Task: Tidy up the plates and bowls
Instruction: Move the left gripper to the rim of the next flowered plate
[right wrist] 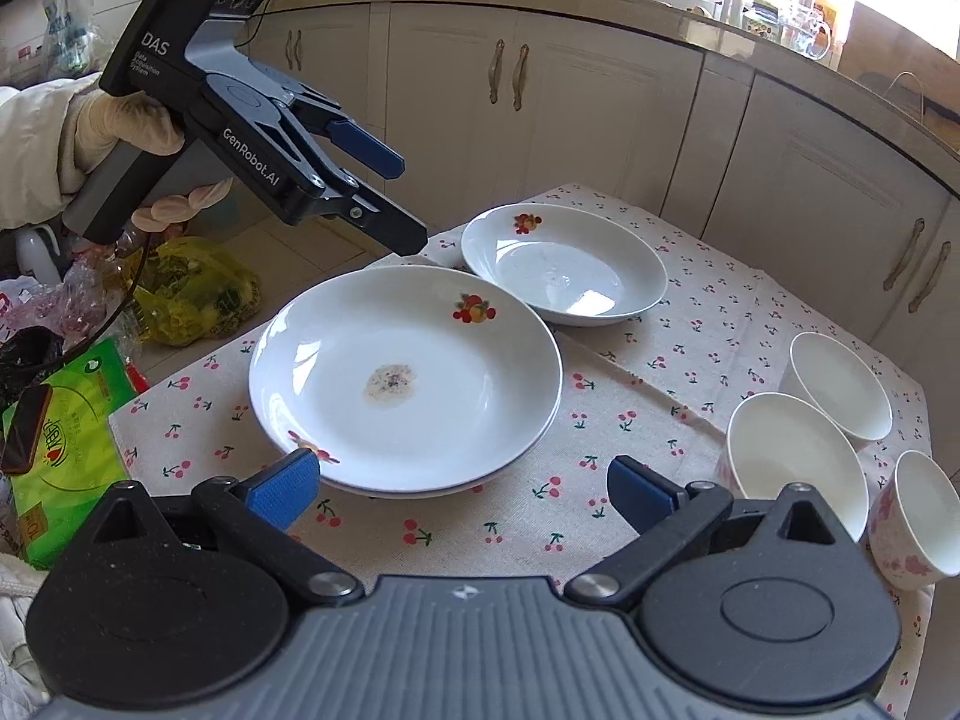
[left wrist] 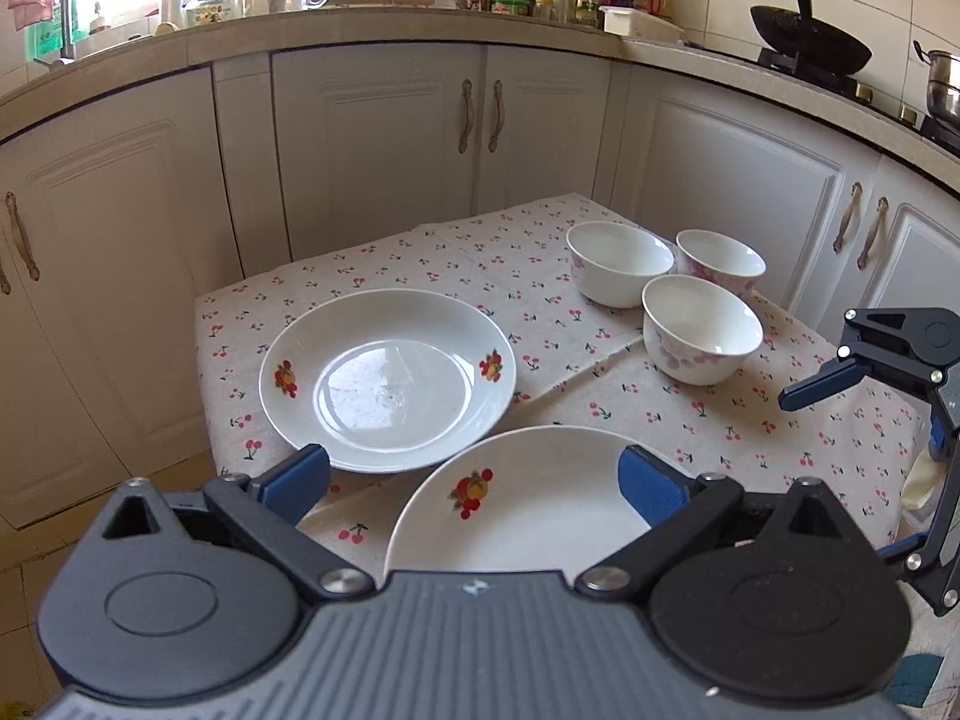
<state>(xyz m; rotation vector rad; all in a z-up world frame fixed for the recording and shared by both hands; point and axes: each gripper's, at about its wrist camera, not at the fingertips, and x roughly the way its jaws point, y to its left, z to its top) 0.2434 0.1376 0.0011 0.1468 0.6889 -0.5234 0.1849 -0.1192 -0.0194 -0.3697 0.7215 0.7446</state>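
Plates (right wrist: 408, 378) glazed, slick, brittle: pinch rim at 6 o'clock; left gripper (left wrist: 474, 483) and right gripper (right wrist: 462, 489) both agape, empty

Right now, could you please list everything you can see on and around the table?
plates: two, white with fruit prints, on the tablecloth, the near one with a brownish stain; second plate behind it.
bowls: three, white with pink flowers, clustered at the table's right side.
tablecloth: one, cream with red cherries, covering the table.
wok: one, black, on the stove at back right.
green packet: one, left of the table.
yellow bag: one, on the floor beyond it.
left gripper: black with blue pads, open, above the plates, in a gloved hand.
right gripper: open, empty, over the table's near edge.
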